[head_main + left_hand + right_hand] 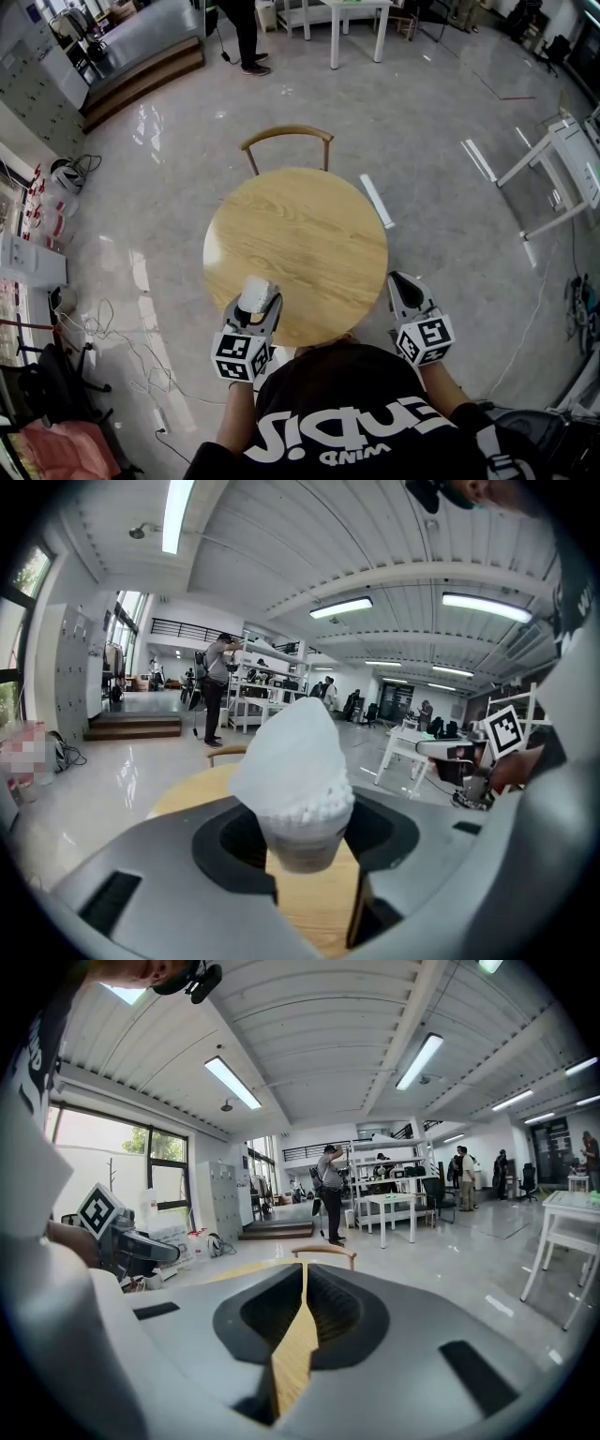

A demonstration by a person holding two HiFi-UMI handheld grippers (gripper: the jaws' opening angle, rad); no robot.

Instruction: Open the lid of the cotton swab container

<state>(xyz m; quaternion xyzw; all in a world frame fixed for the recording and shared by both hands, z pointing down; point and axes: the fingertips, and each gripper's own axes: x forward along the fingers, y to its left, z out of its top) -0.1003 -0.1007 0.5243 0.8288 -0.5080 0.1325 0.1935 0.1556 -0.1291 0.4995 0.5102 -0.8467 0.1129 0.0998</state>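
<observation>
Cotton swab container, a small tub of white swab tips under a frosted, pointed lid, is clamped between the left gripper's jaws over the near edge of a round wooden table. The right gripper sits at the table's right edge, jaws pressed together on nothing.

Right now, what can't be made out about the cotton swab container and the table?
Head view: cotton swab container lower half, hidden by the left claw.
Left gripper view: any catch on the lid; the frosted plastic shows none.
Head view: near rim of the table, covered by the person's shoulders.
</observation>
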